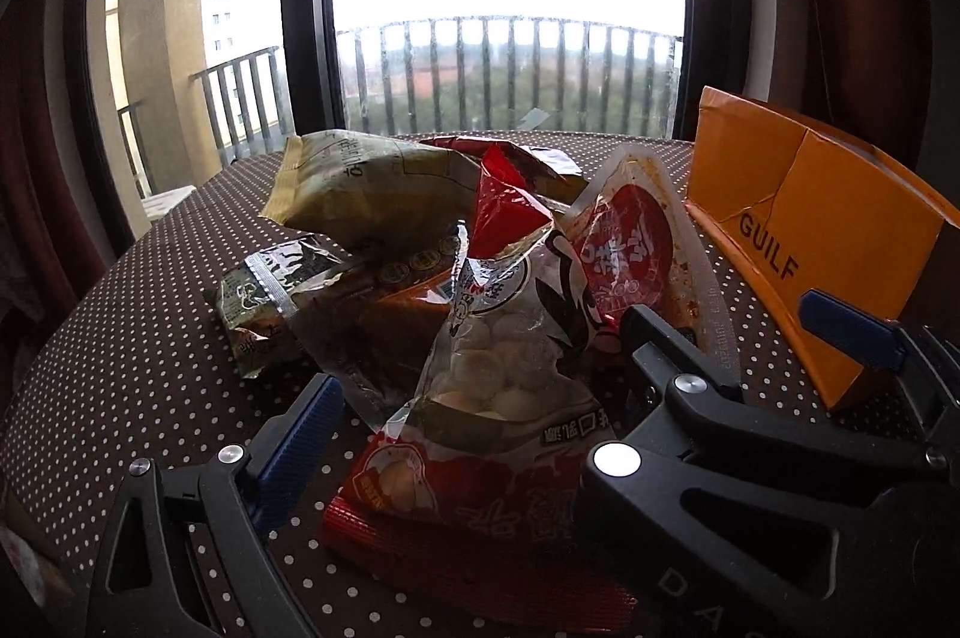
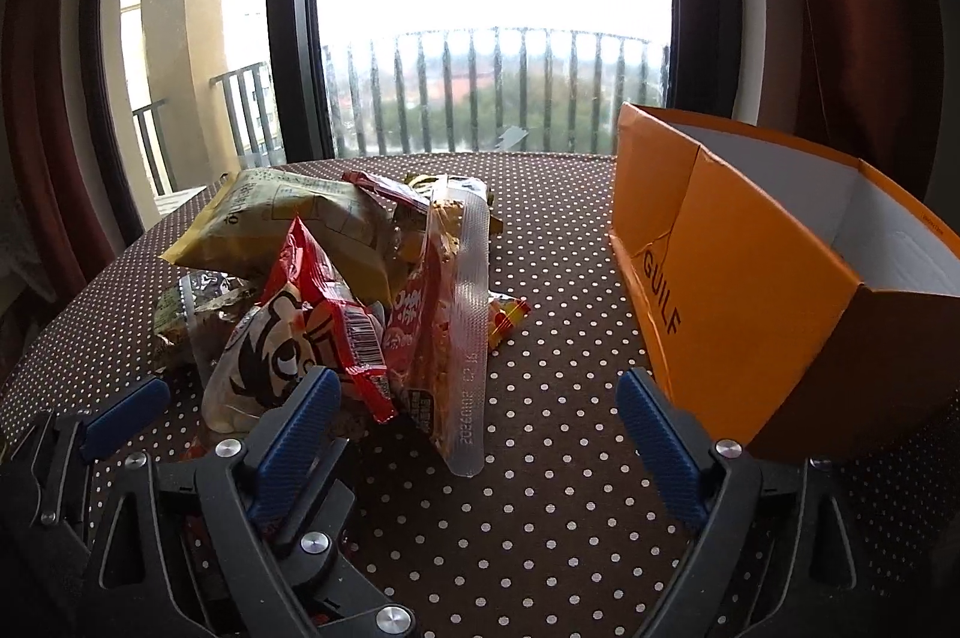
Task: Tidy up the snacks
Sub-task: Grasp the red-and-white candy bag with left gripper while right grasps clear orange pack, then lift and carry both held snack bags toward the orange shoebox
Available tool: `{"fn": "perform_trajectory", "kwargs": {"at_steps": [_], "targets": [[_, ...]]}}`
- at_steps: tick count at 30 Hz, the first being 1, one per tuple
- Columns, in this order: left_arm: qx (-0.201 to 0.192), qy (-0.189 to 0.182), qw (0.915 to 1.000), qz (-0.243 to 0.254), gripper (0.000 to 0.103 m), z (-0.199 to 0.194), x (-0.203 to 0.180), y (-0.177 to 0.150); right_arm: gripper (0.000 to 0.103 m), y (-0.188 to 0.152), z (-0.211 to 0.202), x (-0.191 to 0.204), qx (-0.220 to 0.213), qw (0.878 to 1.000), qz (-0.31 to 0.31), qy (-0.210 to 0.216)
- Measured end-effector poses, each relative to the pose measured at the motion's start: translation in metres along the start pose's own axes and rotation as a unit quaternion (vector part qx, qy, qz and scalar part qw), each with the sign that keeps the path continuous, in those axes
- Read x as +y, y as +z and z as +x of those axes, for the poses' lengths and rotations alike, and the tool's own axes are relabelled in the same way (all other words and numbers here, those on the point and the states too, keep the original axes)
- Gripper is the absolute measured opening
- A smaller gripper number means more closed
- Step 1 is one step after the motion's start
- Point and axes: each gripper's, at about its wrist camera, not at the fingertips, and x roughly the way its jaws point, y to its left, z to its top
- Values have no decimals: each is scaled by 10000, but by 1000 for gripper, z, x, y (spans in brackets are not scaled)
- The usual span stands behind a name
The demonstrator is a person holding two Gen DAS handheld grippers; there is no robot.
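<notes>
Left gripper (image 1: 462, 416) of matte black angular plastic, ribbed blue finger pads (image 1: 300, 452), round silver screws, right gripper (image 2: 480, 428) alike, black linkage arms, blue ribbed pads (image 2: 657, 446), faint embossed lettering on housing

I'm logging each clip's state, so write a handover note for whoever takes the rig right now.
Left claw: open around the red ball-snack bag, not closed on it.
Right claw: open, holding nothing, over bare tablecloth.
Snack pile lies left of the orange box.
Done: nothing visible inside the box.
Left: grip each bag and move it into the box.
</notes>
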Motion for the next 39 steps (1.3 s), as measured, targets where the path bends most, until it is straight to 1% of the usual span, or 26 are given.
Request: {"fn": "perform_trajectory", "kwargs": {"at_steps": [2,4,5,7,10,12,17,19,20,22,23,30,34,39], "targets": [[86,-36,9999,-54,93,7,2,1,90,1,6,0,66,10000,-9,-8],[211,-109,9996,-136,89,14,4,2,88,4,11,-1,132,9999,-30,32],[290,-196,9992,-196,85,15,5,2,86,5,13,-1,132,9999,-19,57],[386,-203,9987,-249,83,19,7,4,85,7,15,0,121,9999,-35,88],[483,-224,9983,-227,82,24,7,9,77,12,18,2,99,9999,-81,69],[474,-176,9986,-163,81,25,4,13,71,13,22,3,144,9998,-128,49],[519,-133,9985,-138,81,34,2,20,69,17,30,0,275,9994,64,179],[509,-126,9986,-117,81,34,1,20,67,16,34,0,399,9988,125,265],[501,-127,9986,-101,78,35,1,21,64,15,36,-1,451,9984,158,305],[461,-111,9989,-56,74,36,-1,20,55,14,38,-2,533,9977,191,378],[441,-78,9990,-33,69,34,0,19,45,14,39,-2,568,9974,202,396],[457,-200,9987,-64,62,31,-3,18,38,12,33,-2,556,9975,170,407],[385,-186,9991,-27,61,22,-5,18,36,14,29,-3,539,9974,179,441],[214,-164,9996,-8,60,4,-7,21,36,19,14,-4,407,9977,210,494]]}}
